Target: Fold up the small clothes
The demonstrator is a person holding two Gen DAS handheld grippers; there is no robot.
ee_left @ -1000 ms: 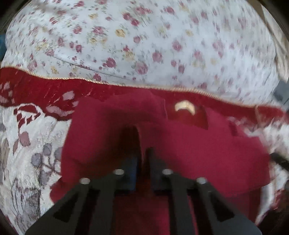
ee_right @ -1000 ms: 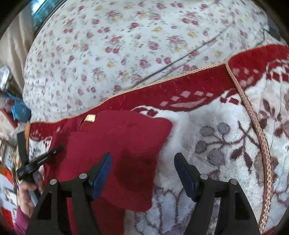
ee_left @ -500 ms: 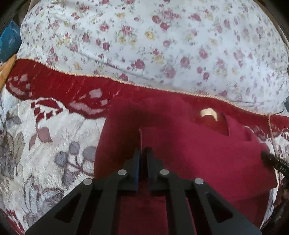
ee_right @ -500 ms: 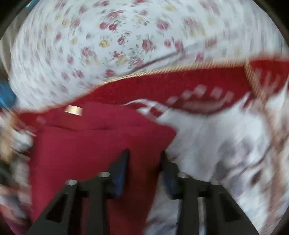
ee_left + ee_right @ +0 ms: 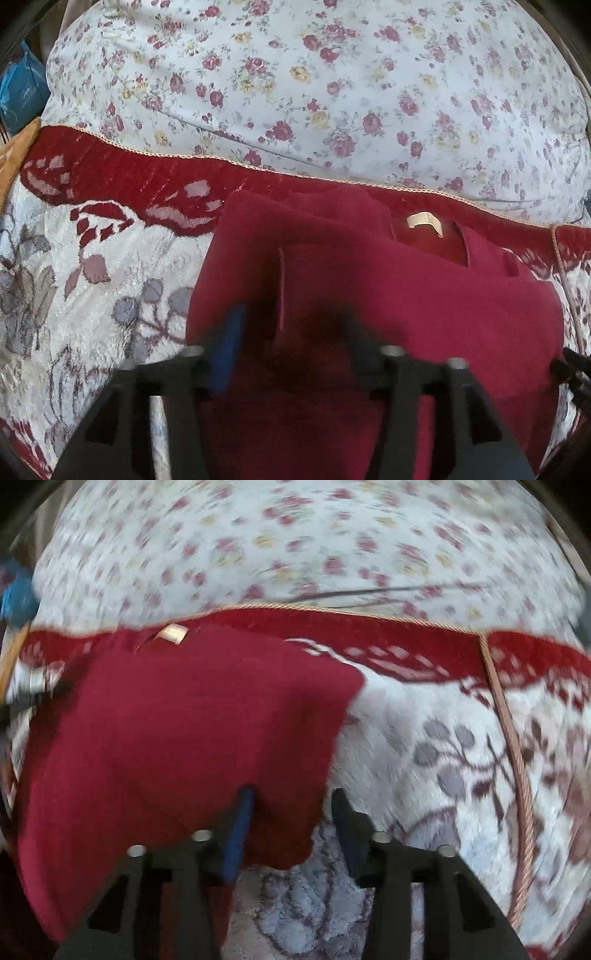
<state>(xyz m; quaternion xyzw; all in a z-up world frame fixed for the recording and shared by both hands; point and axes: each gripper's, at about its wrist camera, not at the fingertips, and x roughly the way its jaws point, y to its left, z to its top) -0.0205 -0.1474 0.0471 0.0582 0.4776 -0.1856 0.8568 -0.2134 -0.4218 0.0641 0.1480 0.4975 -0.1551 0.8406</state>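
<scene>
On the rug (image 5: 92,266), just below its red border, lies the folded red garment (image 5: 424,295), tan label (image 5: 424,221) up. Left tool (image 5: 291,332) is released above the garment's near fold. Right tool (image 5: 291,812) is released, straddling its near right corner.

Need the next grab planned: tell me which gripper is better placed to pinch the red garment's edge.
Right, probably. The right gripper is open astride the red garment's side edge. The left gripper hangs open over its middle.
</scene>
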